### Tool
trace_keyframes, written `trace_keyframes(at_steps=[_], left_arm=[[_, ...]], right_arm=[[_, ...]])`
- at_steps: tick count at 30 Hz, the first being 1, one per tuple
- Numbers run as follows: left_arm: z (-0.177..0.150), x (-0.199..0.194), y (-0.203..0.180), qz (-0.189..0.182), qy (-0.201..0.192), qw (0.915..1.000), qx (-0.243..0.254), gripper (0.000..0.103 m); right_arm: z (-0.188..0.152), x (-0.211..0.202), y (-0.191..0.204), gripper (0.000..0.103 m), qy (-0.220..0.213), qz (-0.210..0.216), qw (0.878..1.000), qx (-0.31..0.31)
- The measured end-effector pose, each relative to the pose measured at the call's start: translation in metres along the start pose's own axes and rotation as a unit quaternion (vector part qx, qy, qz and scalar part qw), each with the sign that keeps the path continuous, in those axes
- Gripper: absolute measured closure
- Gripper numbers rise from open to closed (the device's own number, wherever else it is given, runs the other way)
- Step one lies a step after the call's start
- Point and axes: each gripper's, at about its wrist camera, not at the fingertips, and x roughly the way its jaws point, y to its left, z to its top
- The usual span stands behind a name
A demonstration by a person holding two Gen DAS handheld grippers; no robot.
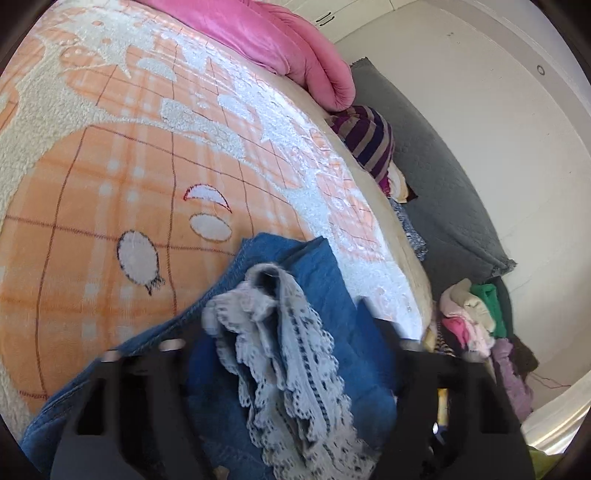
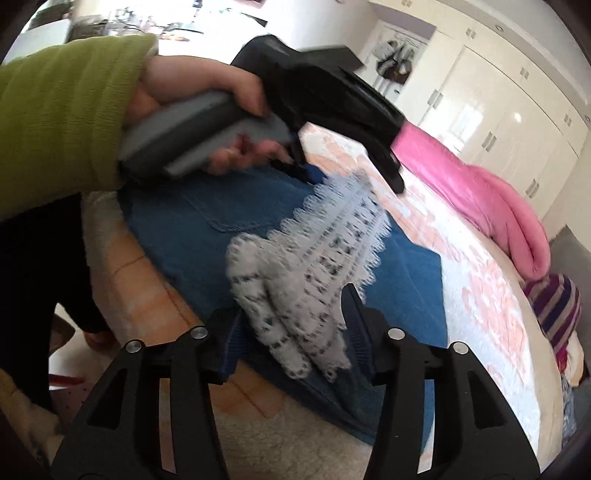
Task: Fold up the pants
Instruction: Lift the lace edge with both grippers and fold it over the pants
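both grippers [image 1: 280, 332] [image 2: 291, 325] spread around lace-trimmed blue pants [image 2: 258, 236] on bed [image 1: 110, 147]

Both tools, left [image 1: 280, 332] and right [image 2: 291, 325], fingers spread apart.

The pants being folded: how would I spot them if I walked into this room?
Find the bed with the orange-and-cream checked blanket. At its near edge, far from the pink quilt, lie the blue pants, with pale lace trim draped over them. No other clothes there pair solid blue cloth with lace; the striped garment and the mixed pile lie beside the bed.
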Motion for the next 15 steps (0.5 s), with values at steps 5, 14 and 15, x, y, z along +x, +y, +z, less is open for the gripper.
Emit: trace_keyframes(at_steps=[5, 14, 15], left_arm=[[0.0, -0.009, -0.005, 0.004, -0.02, 0.9997, 0.016, 0.085], [-0.002, -0.011, 0.003, 0.091, -0.015, 0.9946, 0.048, 0.074], [-0.001, -0.01, 0.005, 0.096, -0.013, 0.9942, 0.047, 0.072]], right_arm=[[0.005, -0.004, -0.006, 0.09, 0.0, 0.046, 0.998, 0.045], [0.012, 0.02, 0.004, 0.073, 0.003, 0.112, 0.992, 0.059], [0.013, 0.019, 0.003, 0.071, 0.002, 0.122, 0.991, 0.061]])
